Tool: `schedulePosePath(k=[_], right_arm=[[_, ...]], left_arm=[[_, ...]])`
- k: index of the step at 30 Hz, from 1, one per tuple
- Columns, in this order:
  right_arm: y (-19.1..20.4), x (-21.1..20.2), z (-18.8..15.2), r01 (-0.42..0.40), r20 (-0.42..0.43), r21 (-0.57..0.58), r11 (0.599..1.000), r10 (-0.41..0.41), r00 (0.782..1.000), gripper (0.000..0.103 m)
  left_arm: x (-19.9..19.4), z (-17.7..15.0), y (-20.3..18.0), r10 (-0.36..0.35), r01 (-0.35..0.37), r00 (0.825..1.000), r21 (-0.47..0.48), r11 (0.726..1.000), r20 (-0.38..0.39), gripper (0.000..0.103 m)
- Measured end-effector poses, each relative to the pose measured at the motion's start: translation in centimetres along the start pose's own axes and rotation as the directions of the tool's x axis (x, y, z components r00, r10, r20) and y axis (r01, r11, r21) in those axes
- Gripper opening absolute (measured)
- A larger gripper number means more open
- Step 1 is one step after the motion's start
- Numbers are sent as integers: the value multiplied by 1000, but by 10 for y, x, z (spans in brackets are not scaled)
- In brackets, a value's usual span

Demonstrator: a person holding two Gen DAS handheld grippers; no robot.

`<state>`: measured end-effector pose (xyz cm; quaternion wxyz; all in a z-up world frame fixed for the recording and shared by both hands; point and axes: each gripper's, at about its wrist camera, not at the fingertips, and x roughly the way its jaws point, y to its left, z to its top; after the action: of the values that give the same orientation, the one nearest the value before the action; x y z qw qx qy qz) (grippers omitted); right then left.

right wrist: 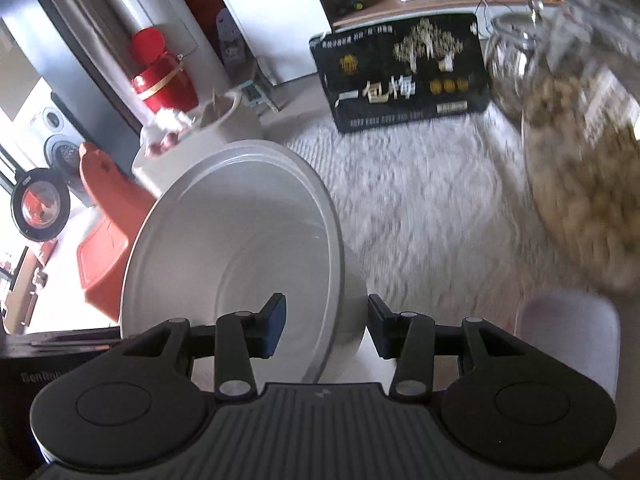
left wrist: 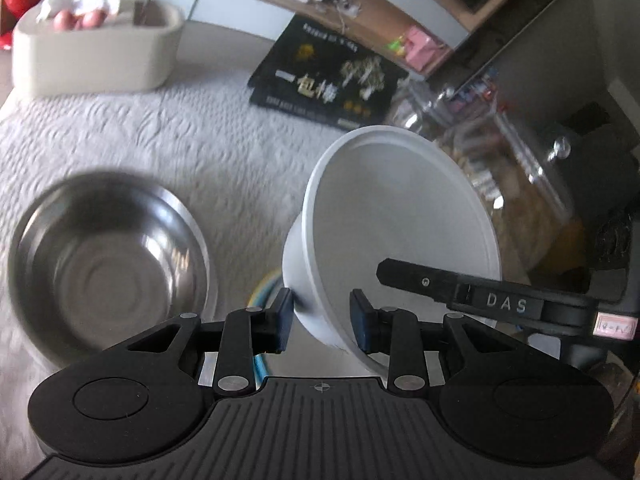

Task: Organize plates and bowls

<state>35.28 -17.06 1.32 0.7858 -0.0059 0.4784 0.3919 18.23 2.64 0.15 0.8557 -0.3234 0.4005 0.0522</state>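
White quilted cloth [left wrist: 168, 128] covers the table, seen in both views. Clear jar [right wrist: 580, 160] of pale lumpy stuff, blurred, sits on the cloth at the right of the right wrist view; a 2nd, smaller glass jar [right wrist: 508, 68] is behind it. Black printed box [left wrist: 324, 76] w/ gold characters lies at the far edge of the cloth. Beige tub [left wrist: 92, 52] sits far left in the left wrist view, white crumpled paper on top.

White bowl [left wrist: 400, 220] is tilted on its side, off the cloth, mouth facing right in the left wrist view. Both grippers have it. Left gripper [left wrist: 322, 324]: fingers at medium gap, straddling the bowl's wall near the base, left pad outside, right pad inside; can't tell if the pads actually press on it. Right gripper [right wrist: 326, 326]: same kind of gap, left pad inside the bowl's mouth, right pad outside near the base, wall between them; contact not clear either. The right gripper's finger, marked DAS, reaches into the bowl's mouth from the right in the left wrist view.

Steel bowl [left wrist: 108, 268] sits upright on the cloth, left of the white bowl, apart from it. Plate edge w/ blue & yellow rings [left wrist: 260, 292] shows just under the white bowl, mostly hidden. Red jar [right wrist: 160, 76] w/ gold band is beyond the table, far left.
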Motion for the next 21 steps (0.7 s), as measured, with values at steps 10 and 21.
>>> schedulePosePath(k=[10, 21], right_arm=[[-10, 9, -46, 45, -9, 4, 999, -45, 999, 41], [12, -19, -43, 170, 91, -111, 979, -160, 983, 41]], left_arm=[[13, -35, 1, 144, -144, 989, -2, 990, 35, 30], [-4, -49, -10, 81, -82, 996, 21, 996, 44, 30]])
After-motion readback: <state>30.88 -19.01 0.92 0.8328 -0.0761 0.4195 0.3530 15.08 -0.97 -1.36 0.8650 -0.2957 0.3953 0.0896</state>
